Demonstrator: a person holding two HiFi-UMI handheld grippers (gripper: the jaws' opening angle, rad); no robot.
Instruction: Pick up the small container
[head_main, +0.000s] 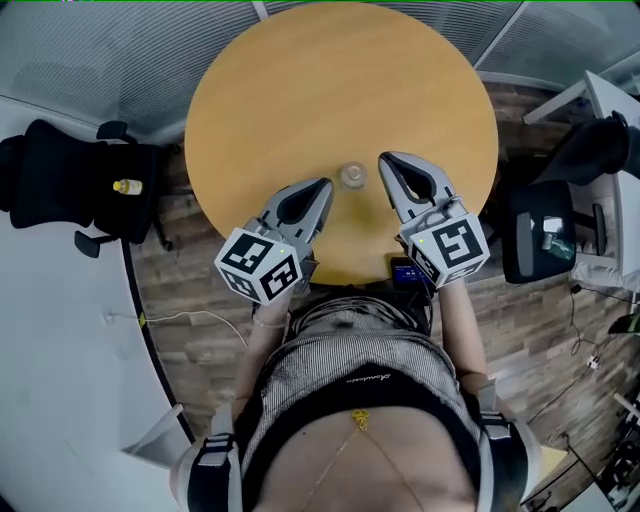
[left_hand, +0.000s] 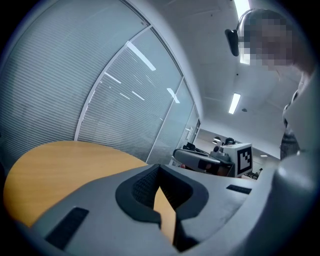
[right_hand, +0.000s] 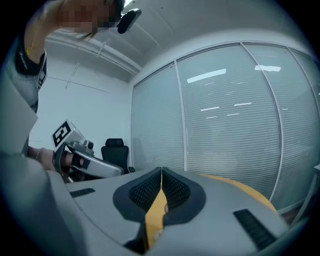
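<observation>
A small clear container (head_main: 352, 176) stands on the round wooden table (head_main: 330, 80), near its front edge. My left gripper (head_main: 326, 184) lies just to the container's left, jaws shut and empty. To the container's right, my right gripper (head_main: 384, 158) is also shut with nothing in it. Both point away from the person toward the table's middle. In the left gripper view the jaws (left_hand: 159, 166) meet at their tips over the tabletop. The right gripper view shows its jaws (right_hand: 161, 170) closed too. Neither gripper view shows the container.
A black office chair (head_main: 60, 185) with a small yellow item (head_main: 127, 186) on it stands at the left. Another chair (head_main: 540, 235) and a desk (head_main: 610, 110) are at the right. A dark phone-like device (head_main: 408, 270) lies at the table's near edge. Glass walls with blinds stand beyond the table.
</observation>
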